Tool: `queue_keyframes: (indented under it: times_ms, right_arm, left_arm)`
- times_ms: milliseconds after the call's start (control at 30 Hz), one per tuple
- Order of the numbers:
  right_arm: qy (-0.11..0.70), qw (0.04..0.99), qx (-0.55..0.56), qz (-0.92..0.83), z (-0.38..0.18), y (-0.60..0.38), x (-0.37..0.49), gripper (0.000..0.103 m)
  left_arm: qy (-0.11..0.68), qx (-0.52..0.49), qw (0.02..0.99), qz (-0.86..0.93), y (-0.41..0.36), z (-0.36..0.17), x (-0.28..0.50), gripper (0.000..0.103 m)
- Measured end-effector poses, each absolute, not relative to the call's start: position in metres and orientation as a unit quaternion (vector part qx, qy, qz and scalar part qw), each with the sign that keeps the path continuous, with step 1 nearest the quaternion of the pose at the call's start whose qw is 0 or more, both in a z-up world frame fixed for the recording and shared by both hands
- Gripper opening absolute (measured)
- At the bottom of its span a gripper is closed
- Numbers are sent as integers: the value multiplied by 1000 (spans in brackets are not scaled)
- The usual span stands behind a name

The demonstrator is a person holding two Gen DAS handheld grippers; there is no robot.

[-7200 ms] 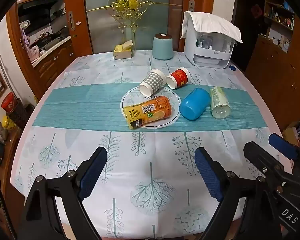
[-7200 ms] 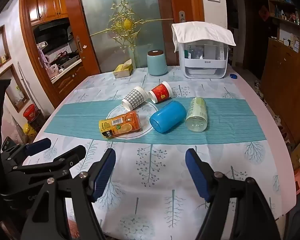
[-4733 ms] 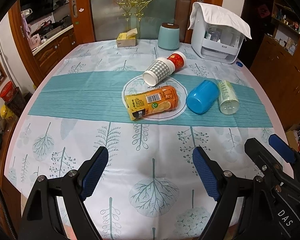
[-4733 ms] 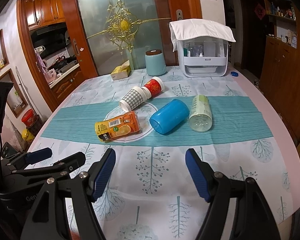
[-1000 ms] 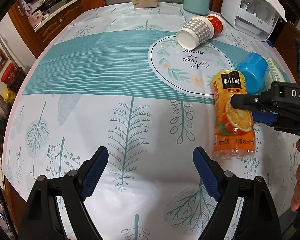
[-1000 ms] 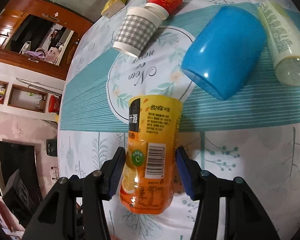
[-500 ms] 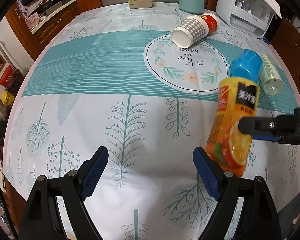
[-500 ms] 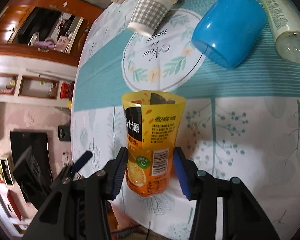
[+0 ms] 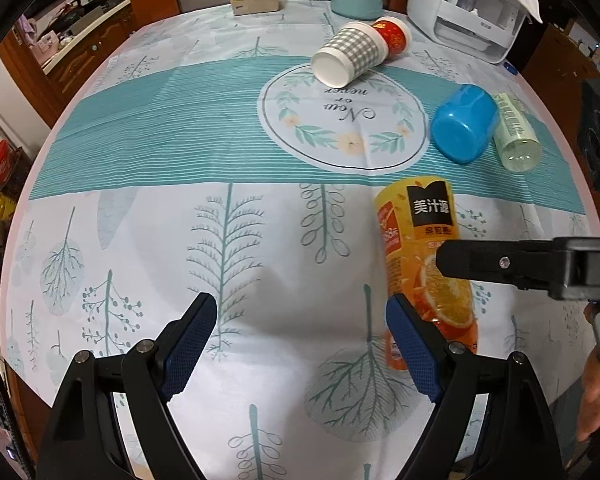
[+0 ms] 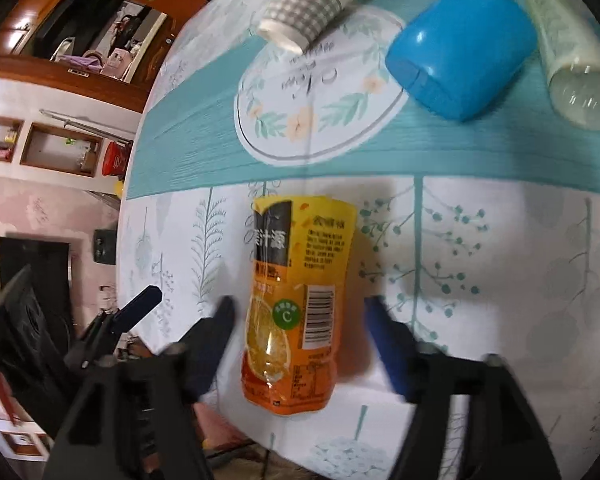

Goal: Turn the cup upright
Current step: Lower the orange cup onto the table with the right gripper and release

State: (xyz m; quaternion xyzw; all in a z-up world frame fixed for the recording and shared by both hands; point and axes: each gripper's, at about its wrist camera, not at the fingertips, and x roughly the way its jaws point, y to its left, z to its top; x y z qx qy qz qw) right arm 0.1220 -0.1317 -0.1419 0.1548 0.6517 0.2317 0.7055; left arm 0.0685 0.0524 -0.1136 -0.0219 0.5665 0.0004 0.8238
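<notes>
An orange juice cup (image 10: 296,312) was seen standing upright on the bench (image 9: 260,300), between the spread blue pads of the right tongs (image 10: 300,344), which no longer touched it. The left tongs (image 9: 300,344) were held open and empty just beside it. Four other containers were counted lying on their sides: a checked paper cup (image 9: 350,58), a red paper cup (image 9: 394,34), a blue cup (image 9: 464,122) and a pale green bottle (image 9: 516,136). Their contents could not be told.
</notes>
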Motion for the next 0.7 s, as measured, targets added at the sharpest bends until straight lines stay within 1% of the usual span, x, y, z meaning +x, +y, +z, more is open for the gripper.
queue_keyframes:
  times_ms: [333, 700]
  right_arm:
    - [586, 772, 107, 221, -108, -144, 99, 75]
    - [504, 845, 59, 169, -88, -172, 60, 75]
  left_arm:
    - [571, -29, 820, -25, 44, -105, 74, 85]
    - [580, -32, 813, -48, 30, -102, 75, 85]
